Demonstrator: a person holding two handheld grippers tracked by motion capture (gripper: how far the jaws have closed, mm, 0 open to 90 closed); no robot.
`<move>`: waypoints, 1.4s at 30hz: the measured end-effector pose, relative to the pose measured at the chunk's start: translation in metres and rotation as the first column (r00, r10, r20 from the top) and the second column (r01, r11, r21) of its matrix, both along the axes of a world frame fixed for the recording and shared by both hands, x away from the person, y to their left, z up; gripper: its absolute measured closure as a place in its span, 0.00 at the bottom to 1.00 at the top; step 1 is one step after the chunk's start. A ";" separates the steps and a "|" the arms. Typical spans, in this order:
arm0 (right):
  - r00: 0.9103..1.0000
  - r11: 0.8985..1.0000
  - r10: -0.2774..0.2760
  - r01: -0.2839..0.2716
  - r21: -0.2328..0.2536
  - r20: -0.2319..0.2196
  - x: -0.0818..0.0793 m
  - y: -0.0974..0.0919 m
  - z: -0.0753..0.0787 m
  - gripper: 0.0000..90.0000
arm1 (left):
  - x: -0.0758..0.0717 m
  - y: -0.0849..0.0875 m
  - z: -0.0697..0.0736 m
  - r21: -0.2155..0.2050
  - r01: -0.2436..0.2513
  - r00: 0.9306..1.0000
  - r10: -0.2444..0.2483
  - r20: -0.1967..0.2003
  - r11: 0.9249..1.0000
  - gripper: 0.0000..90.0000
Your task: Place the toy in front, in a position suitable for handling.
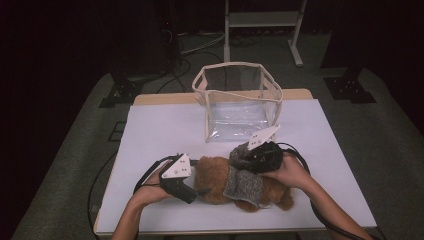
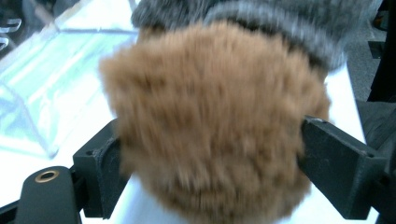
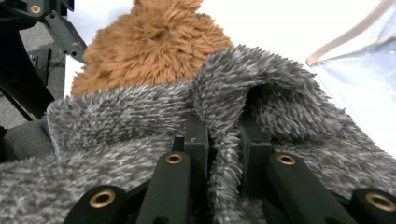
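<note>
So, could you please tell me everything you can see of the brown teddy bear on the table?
The teddy bear is a shaggy brown plush toy lying on its side on the white table, near the front edge. A fuzzy grey garment wraps its middle. The left tongs straddle its furry head, jaws at either side. The right tongs pinch a fold of the garment.

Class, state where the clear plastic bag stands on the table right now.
In the high view the clear plastic bag stands open at the table's far edge, beyond the brown teddy bear in the grey garment.
</note>
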State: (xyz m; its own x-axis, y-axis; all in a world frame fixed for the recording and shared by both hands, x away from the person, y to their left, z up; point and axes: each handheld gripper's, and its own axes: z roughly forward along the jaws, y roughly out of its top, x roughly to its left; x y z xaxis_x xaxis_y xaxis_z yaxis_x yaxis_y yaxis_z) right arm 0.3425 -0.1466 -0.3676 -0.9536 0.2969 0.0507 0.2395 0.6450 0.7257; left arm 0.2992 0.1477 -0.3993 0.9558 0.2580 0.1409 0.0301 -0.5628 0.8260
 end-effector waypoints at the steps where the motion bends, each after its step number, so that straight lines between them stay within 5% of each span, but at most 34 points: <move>1: 1.000 1.000 -0.007 0.007 0.005 -0.007 0.001 -0.002 -0.001 0.85 | 0.001 0.003 -0.004 -0.017 -0.004 1.000 0.004 -0.022 1.000 0.16; 10: 0.999 0.998 -0.027 0.029 0.047 -0.032 0.000 -0.013 -0.007 0.86 | 0.009 0.005 -0.033 -0.063 0.019 0.989 -0.028 -0.144 0.998 0.11; 14: 0.999 0.999 -0.030 0.031 0.040 -0.036 -0.003 -0.015 -0.007 0.86 | 0.011 -0.005 -0.044 -0.015 0.024 0.987 -0.026 -0.159 1.000 0.09; 19: 0.998 0.998 -0.039 0.042 0.054 -0.051 -0.006 -0.018 -0.007 0.86 | 0.013 -0.008 -0.040 -0.073 0.006 0.989 -0.017 -0.146 0.997 0.21; 24: 0.999 0.994 -0.043 0.046 0.099 -0.033 -0.009 -0.016 -0.002 0.86 | 0.011 -0.009 -0.021 -0.082 0.003 0.996 -0.010 -0.083 0.997 0.35; 29: 0.998 0.985 -0.055 0.053 0.162 0.007 -0.010 -0.013 0.020 0.87 | 0.013 -0.006 0.026 -0.117 0.001 1.000 -0.002 -0.003 0.993 0.36; 36: 0.994 0.935 -0.103 0.087 0.344 0.029 -0.007 -0.015 0.048 0.87 | 0.015 0.004 0.098 -0.080 0.002 0.990 0.009 0.141 0.997 0.37; 40: 0.994 0.911 -0.105 0.084 0.404 0.029 -0.005 -0.012 0.061 0.87 | 0.015 0.007 0.133 -0.077 0.016 0.982 -0.001 0.188 0.997 0.37; 42: 0.995 0.902 -0.098 0.076 0.424 0.030 -0.005 -0.013 0.063 0.87 | 0.014 0.006 0.139 -0.086 0.026 0.982 -0.009 0.189 0.996 0.37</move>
State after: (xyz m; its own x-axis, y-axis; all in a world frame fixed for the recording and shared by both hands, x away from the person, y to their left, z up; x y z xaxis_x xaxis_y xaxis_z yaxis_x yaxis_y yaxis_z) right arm 0.3376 -0.1592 -0.3046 -0.9293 0.3403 0.1436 0.2379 0.2541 0.9375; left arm 0.3133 0.1542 -0.2603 0.9188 0.2610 0.2963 -0.1396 -0.4872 0.8621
